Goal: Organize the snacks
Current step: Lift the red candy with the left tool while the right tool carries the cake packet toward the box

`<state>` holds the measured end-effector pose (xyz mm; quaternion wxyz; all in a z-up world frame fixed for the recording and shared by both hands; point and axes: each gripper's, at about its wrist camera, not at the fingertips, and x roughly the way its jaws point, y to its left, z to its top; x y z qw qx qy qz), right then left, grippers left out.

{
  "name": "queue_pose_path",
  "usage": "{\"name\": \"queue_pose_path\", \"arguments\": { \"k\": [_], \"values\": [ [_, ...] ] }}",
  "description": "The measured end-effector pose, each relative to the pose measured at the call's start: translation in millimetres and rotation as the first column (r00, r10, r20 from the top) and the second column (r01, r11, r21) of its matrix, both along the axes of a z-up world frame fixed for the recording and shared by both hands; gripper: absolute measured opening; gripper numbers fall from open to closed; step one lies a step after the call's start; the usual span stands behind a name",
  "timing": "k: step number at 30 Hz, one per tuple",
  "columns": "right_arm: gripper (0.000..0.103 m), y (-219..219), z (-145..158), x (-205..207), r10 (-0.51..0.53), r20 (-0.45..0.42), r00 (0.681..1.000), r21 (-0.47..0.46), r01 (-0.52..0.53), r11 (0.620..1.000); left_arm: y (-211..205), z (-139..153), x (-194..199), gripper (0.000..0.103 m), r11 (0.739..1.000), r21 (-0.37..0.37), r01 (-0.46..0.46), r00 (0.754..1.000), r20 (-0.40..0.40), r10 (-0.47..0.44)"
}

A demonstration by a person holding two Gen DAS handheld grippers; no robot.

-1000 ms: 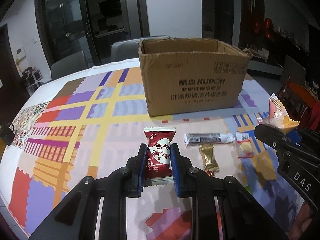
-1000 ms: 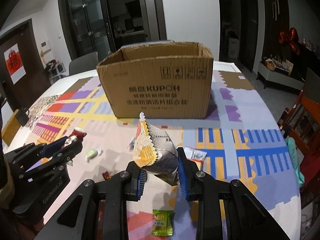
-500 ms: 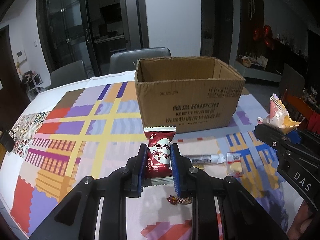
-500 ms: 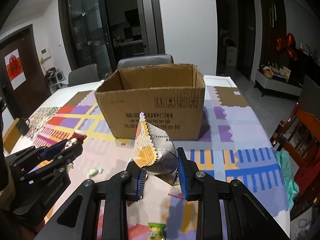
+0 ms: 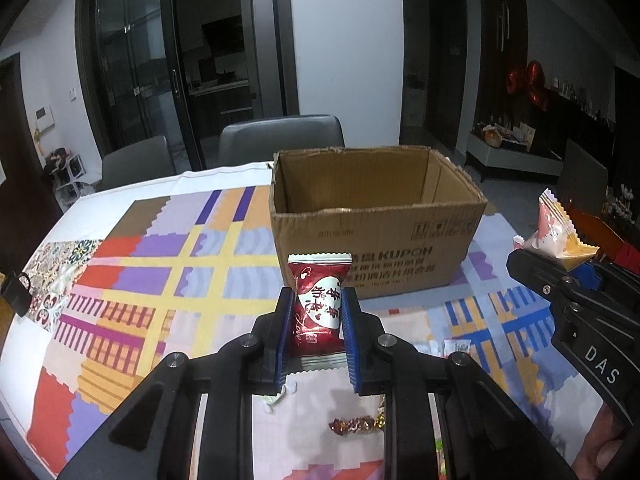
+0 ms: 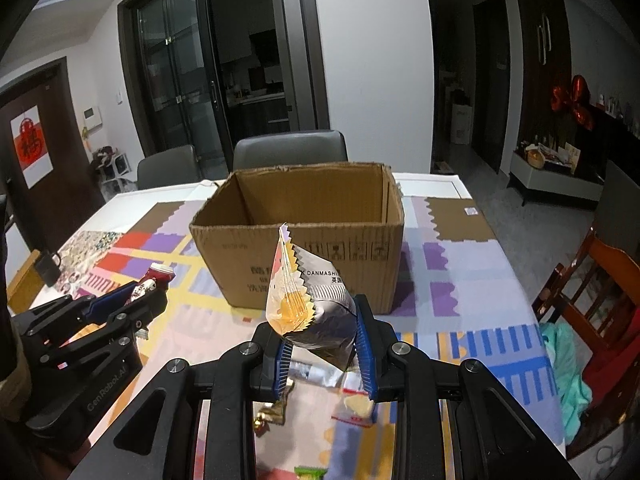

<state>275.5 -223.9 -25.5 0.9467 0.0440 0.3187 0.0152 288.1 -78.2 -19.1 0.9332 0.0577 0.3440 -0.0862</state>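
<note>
Dim dining room, dark glass doors and grey chairs behind a tabletop [image 5: 132, 264] covered by a patchwork cloth of yellow, purple, red and blue blocks.

Left tool [image 5: 316, 320]: its blue pads are drawn close and clamp a red candy packet [image 5: 318, 300] upright between them, the packet's white crimped top standing free above the fingertips, well clear of the cloth. In the right wrist view the same tool sits at 9 o'clock with the packet's red end poking out.

Right tool [image 6: 322, 334]: its pads press both sides of a silver-and-orange snack pouch [image 6: 308, 296], whose sawtooth seam points up toward 12 o'clock. In the left wrist view this tool and pouch show at 3 o'clock.

Beyond both tools, at 12 o'clock, stands an open cardboard box [image 5: 376, 236] with dark print on its near wall; its inside floor is not in sight.

On the cloth beneath the left tool, toward 5 o'clock, lies a foil-twisted candy [image 5: 356, 426], with small white sachets [image 5: 456, 346] toward 4 o'clock. Beneath the right tool, more wrappers lie partly hidden, among them a clear packet with yellow contents [image 6: 356, 406] and a green wrapper [image 6: 310, 472] at 6 o'clock.
</note>
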Motion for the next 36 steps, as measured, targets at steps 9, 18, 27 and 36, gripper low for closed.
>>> {"name": "queue_pose_path", "arguments": {
  "k": [9, 18, 27, 36],
  "values": [
    [0.03, -2.1, 15.2, 10.7, 0.004, 0.017, 1.0, -0.002, -0.004, 1.0, -1.9, 13.9, 12.6, 0.024, 1.0, -0.01, -0.001, 1.0, 0.015, 0.002],
    [0.03, -7.4, 27.8, 28.9, 0.001, 0.039, 0.999, -0.004, 0.0, 1.0, -7.7, 27.3, 35.1, 0.024, 1.0, -0.02, 0.002, 0.999, 0.033, -0.001],
    [0.03, -11.4, 34.8, 48.2, 0.0, 0.053, 0.999, 0.0, 0.0, 1.0, -13.4, 34.7, 60.5, 0.024, 1.0, -0.025, 0.003, 0.999, 0.044, -0.002],
    [0.03, -14.6, 38.2, 68.9, -0.002, 0.06, 0.998, 0.001, 0.002, 1.0, -17.5, 37.9, 84.2, 0.024, 1.0, -0.025, 0.005, 0.998, 0.058, -0.003]
  ]
}}
